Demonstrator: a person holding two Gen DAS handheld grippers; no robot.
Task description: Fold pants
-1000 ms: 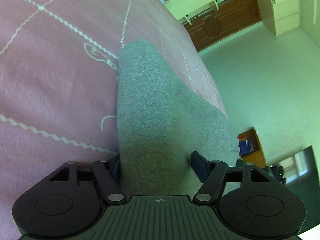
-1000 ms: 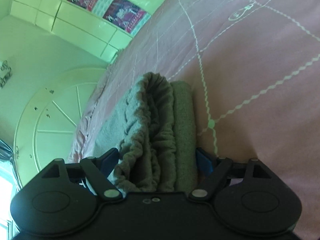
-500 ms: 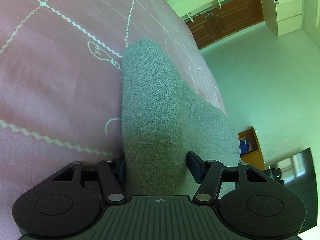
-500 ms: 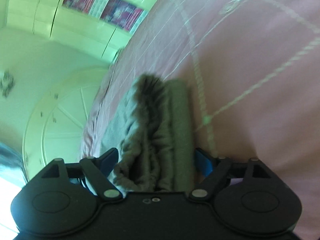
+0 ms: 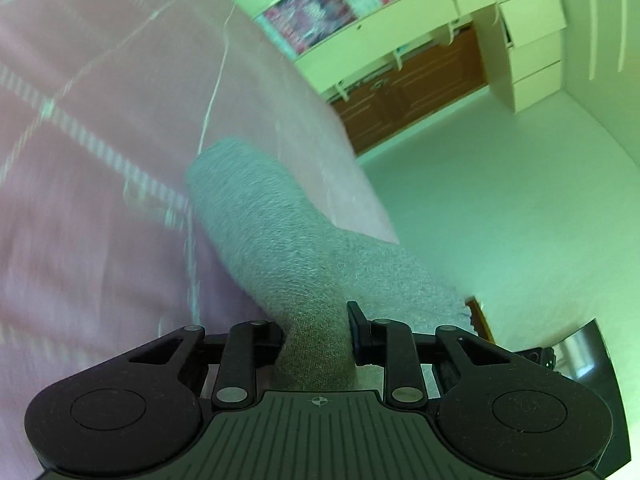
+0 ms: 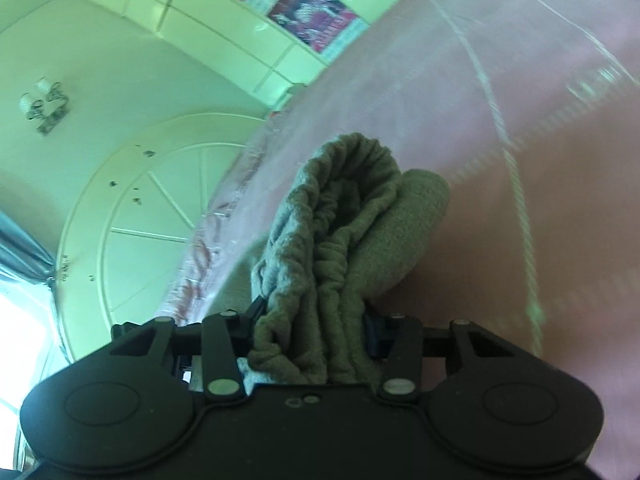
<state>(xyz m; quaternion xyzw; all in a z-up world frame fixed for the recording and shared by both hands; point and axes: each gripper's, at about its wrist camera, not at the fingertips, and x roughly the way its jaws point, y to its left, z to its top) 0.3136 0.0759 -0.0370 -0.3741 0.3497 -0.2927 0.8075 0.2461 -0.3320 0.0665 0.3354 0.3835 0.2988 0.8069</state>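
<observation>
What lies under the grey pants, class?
Under the grey pants spreads a pink bedspread with white stitched lines. The patch directly beneath the fabric is covered, so anything there stays hidden.

Nothing readable from my side, honestly. The posters on the wall cabinets are too blurry, and the bedspread only has white stitched lines.

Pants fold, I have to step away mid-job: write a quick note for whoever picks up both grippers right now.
Left gripper: jaws closing, grey pants pinched between them at the plain end.
Right gripper: jaws closing on the bunched elastic waistband.
Pants lie in a long narrow strip on the pink bedspread, by its edge.
Done: lengthwise fold, both ends gripped.
Left: probably bring one end over the other, lay flat, release.
</observation>
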